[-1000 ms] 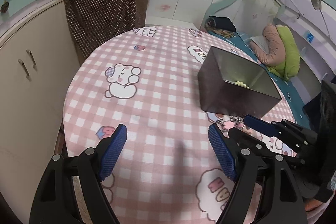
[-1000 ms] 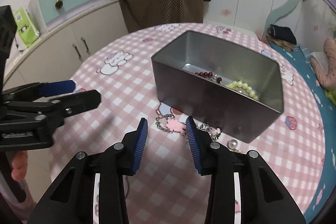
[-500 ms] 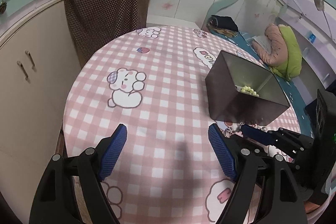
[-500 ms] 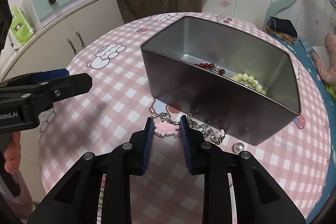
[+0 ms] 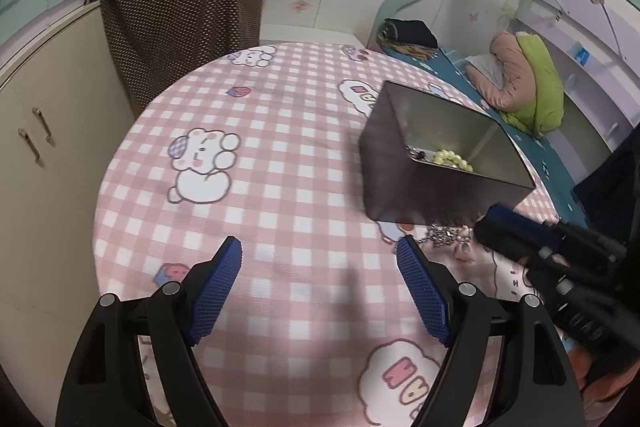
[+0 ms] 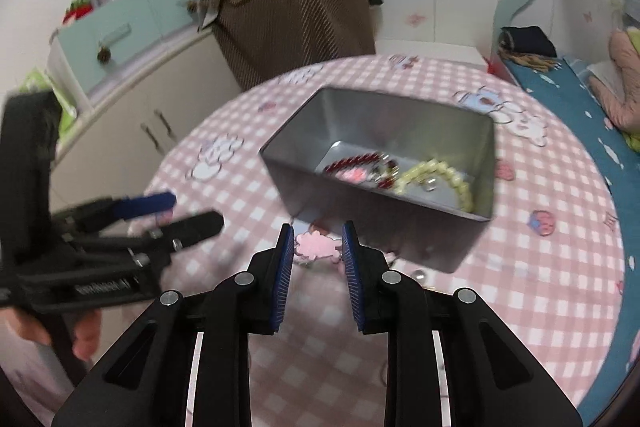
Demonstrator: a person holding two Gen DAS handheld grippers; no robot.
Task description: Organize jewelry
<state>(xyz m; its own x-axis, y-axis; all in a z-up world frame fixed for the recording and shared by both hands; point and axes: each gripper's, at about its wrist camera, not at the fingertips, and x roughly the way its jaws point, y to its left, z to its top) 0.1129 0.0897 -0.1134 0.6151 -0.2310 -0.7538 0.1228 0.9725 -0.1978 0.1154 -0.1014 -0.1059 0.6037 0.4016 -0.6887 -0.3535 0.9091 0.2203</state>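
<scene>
My right gripper point(image 6: 316, 239) is shut on a pink cloud-shaped charm point(image 6: 316, 246), just in front of the near wall of a grey metal tin point(image 6: 400, 227). The charm's silver chain point(image 5: 442, 237) trails down to the pink checked tablecloth point(image 5: 280, 187) beside the tin point(image 5: 400, 183). Inside the tin lie a pale yellow pearl bracelet point(image 6: 452, 179) and a red bead string point(image 6: 352, 163). My left gripper point(image 5: 320, 255) hovers open over bare cloth to the tin's left, with nothing between its fingers. The right wrist view shows the left gripper point(image 6: 196, 211) at its left edge.
A small loose pearl point(image 6: 416, 275) lies on the cloth by the tin's near right corner. A brown dotted cover point(image 5: 180, 7) stands beyond the round table's far edge, a beige cabinet point(image 5: 36, 131) to the left, a bed point(image 5: 520, 87) to the right.
The right jaws have narrowed onto the pink charm and the gripper has risen slightly, so more of the tin's inside shows. The left gripper has hardly moved and stays open.
</scene>
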